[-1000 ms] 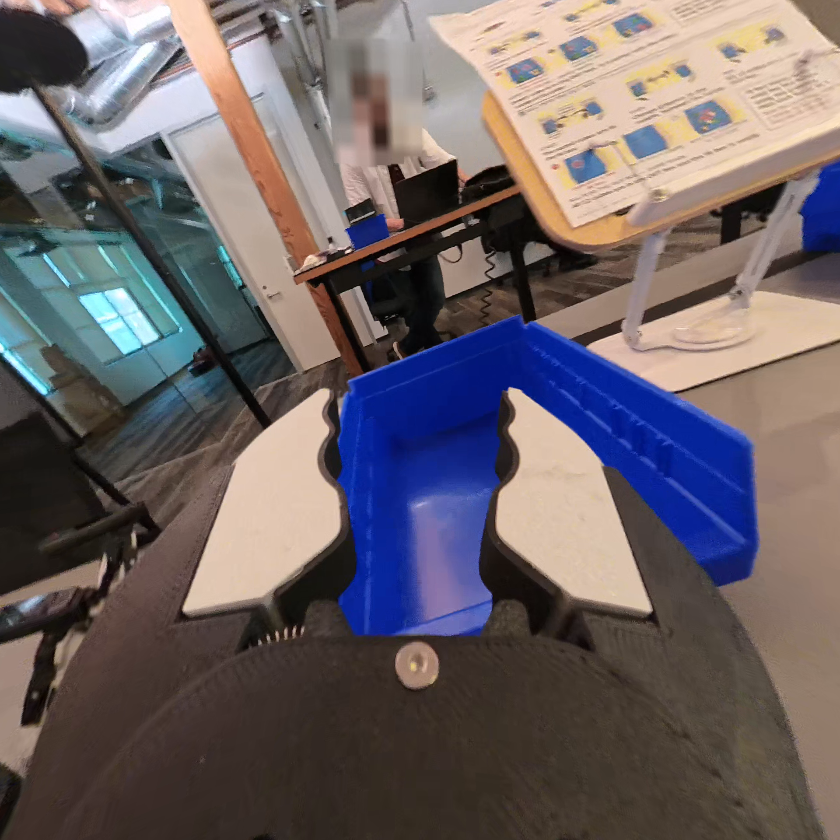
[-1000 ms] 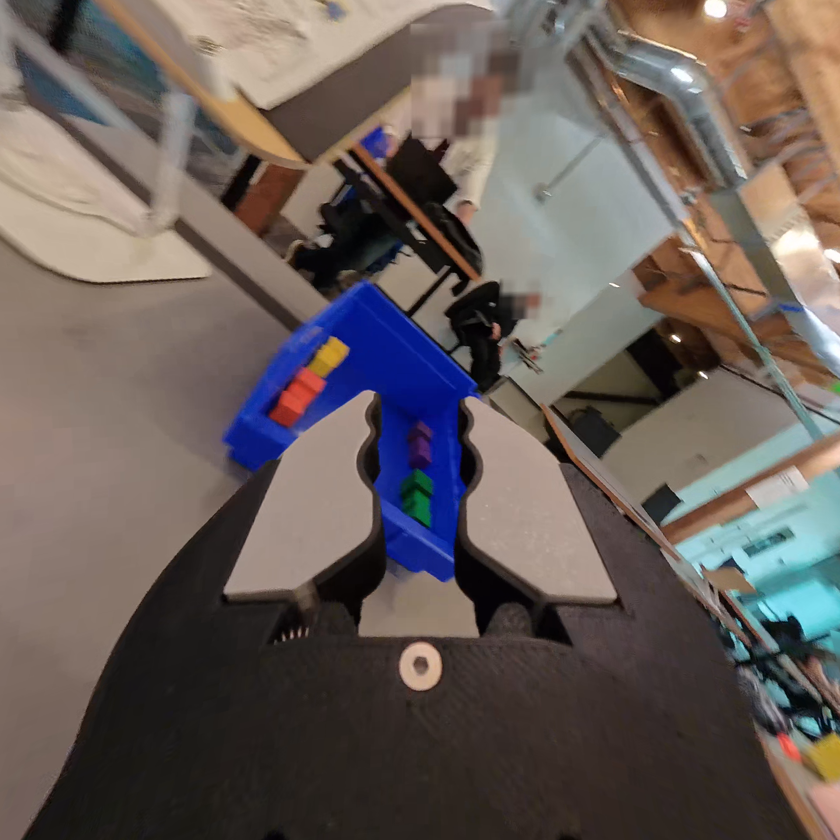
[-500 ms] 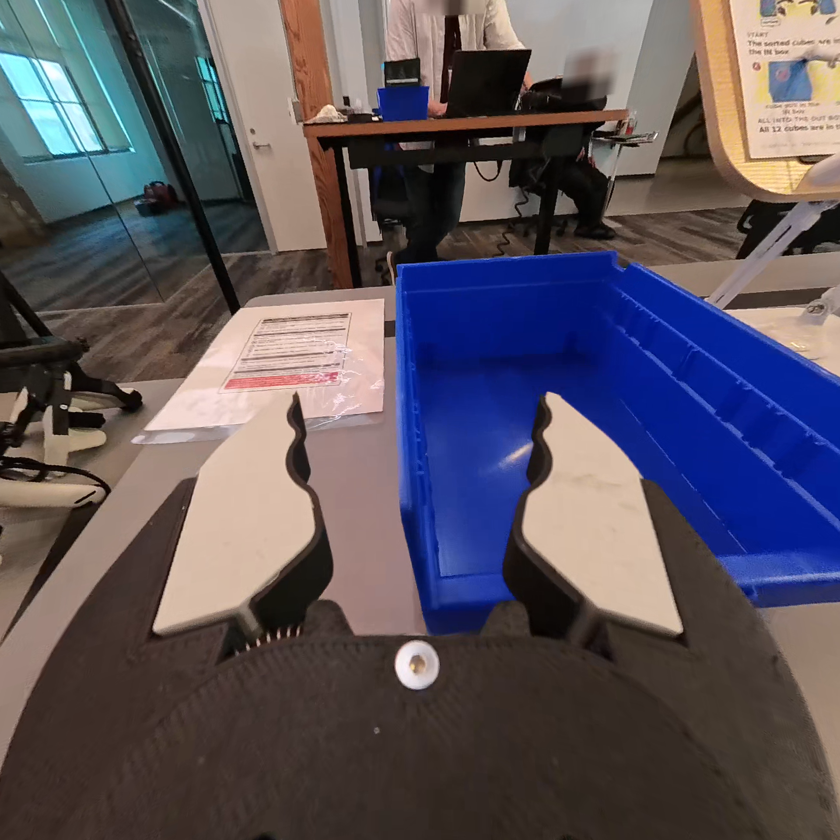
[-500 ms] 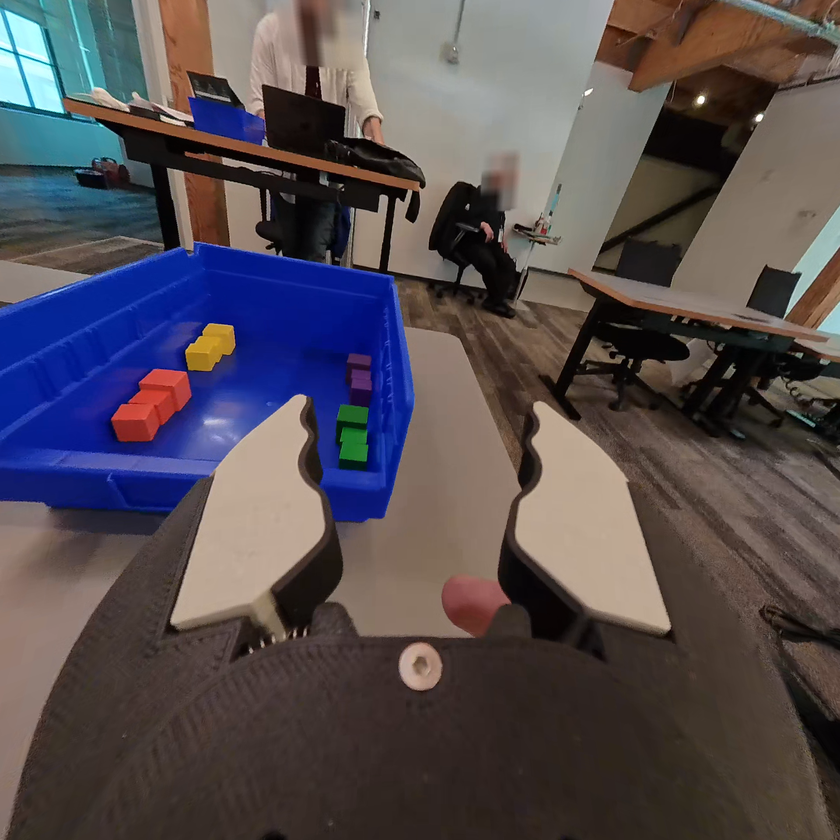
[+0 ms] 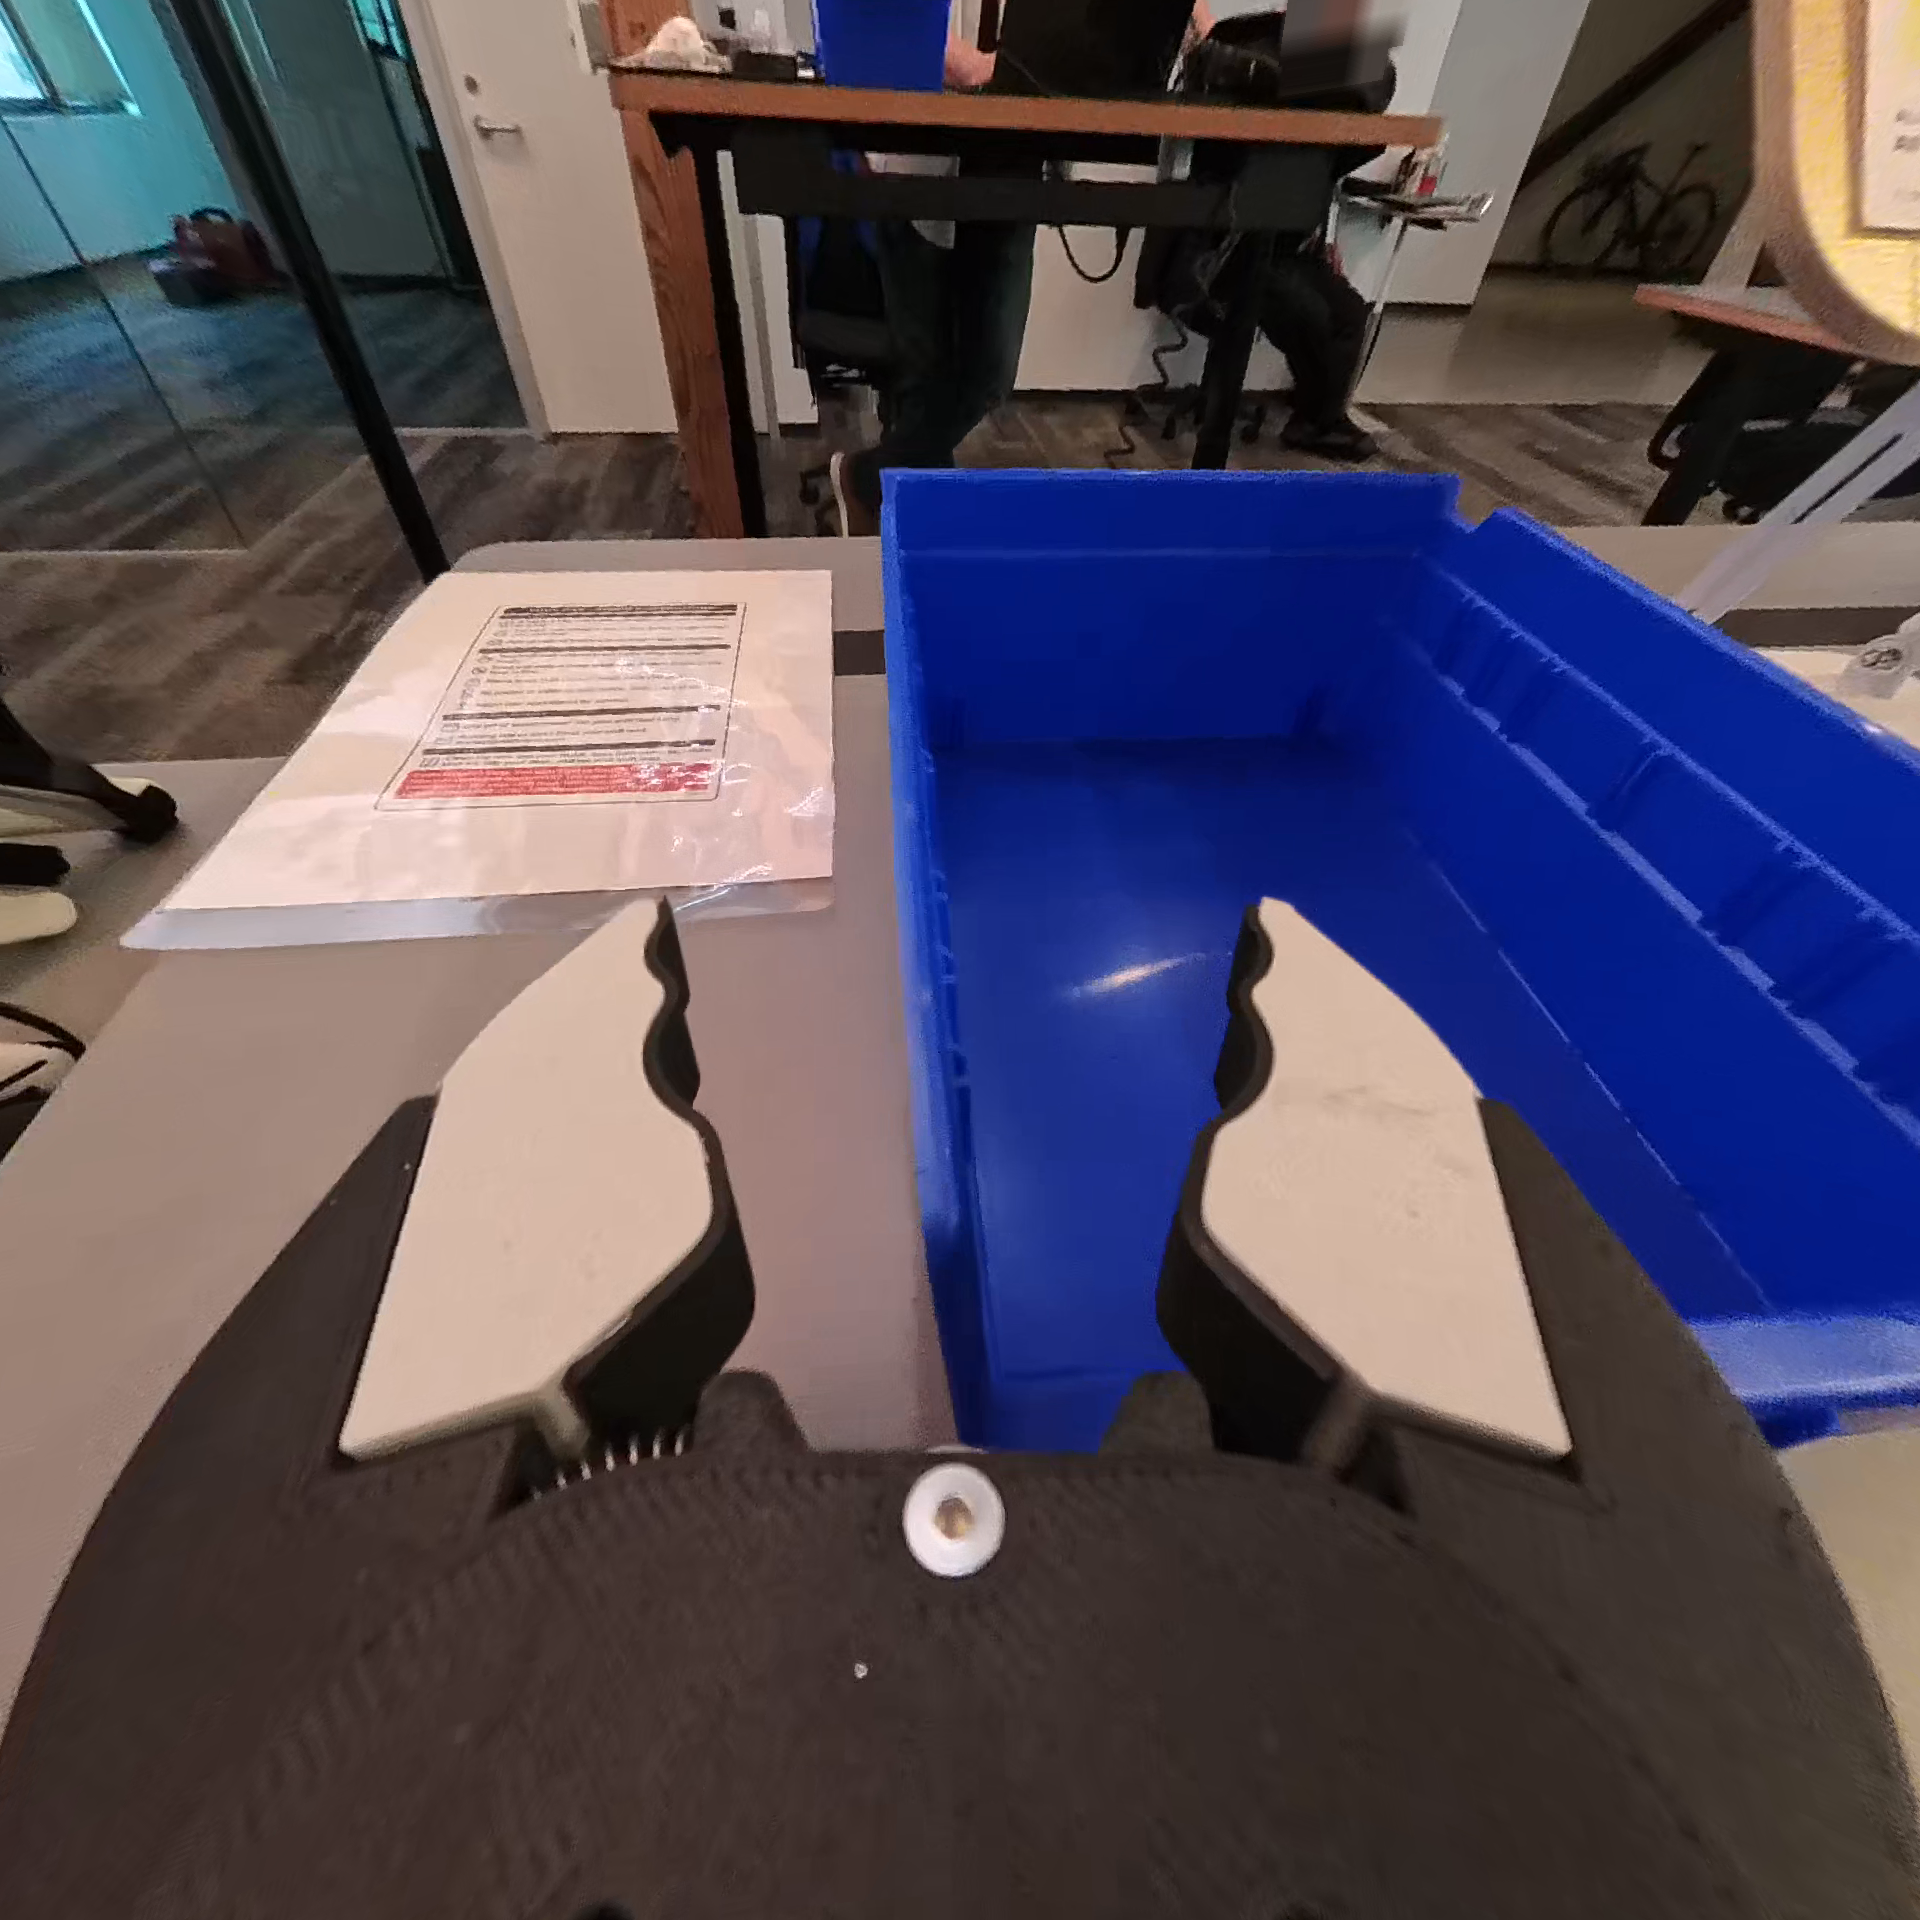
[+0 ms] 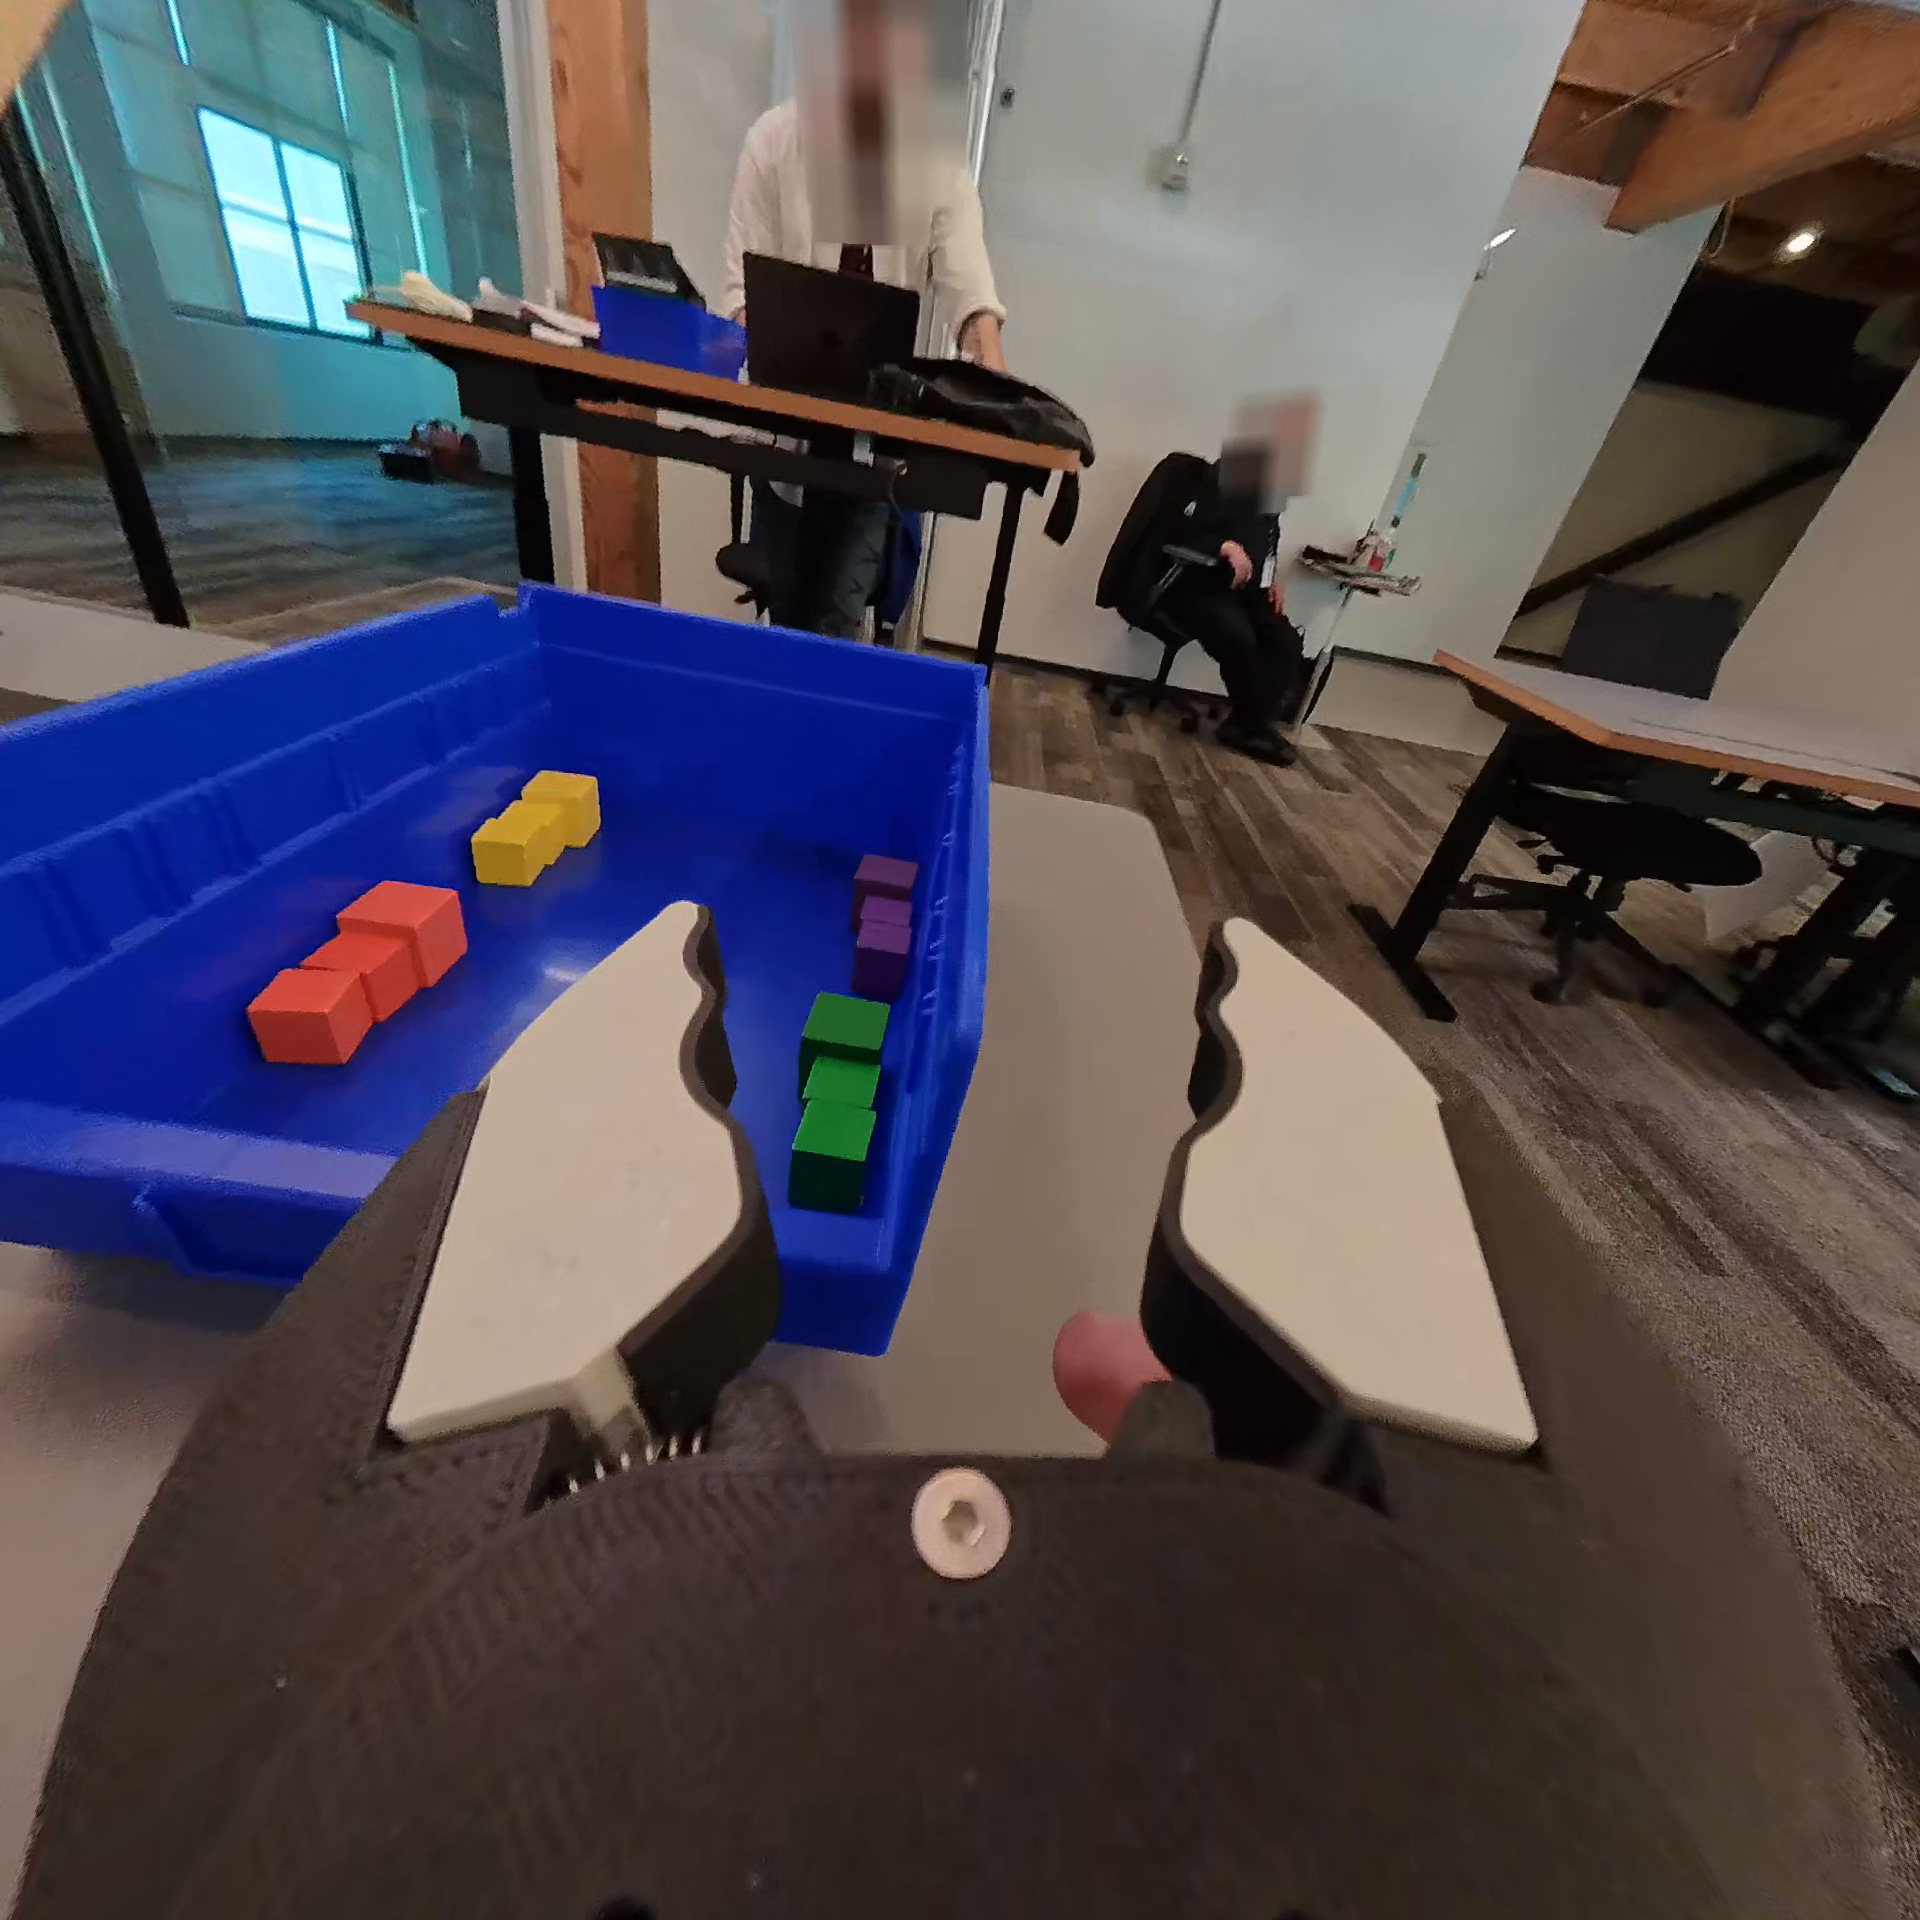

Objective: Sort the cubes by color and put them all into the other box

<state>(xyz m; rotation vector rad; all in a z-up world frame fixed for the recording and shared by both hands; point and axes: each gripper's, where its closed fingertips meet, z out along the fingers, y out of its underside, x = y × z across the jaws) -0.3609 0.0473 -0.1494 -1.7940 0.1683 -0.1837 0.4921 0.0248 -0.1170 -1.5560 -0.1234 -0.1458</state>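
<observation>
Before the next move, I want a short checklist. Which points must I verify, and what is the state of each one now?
1. Left gripper open, holding nothing: ok.
2. Right gripper open, holding nothing: ok.
3. Cubes grouped by colour in their box (red cubes, yellow cubes, purple cubes, green cubes): ok.
4. Other box free of objects: ok.
5. Right gripper aimed at a cube: not ok, it points beside the box.
</observation>
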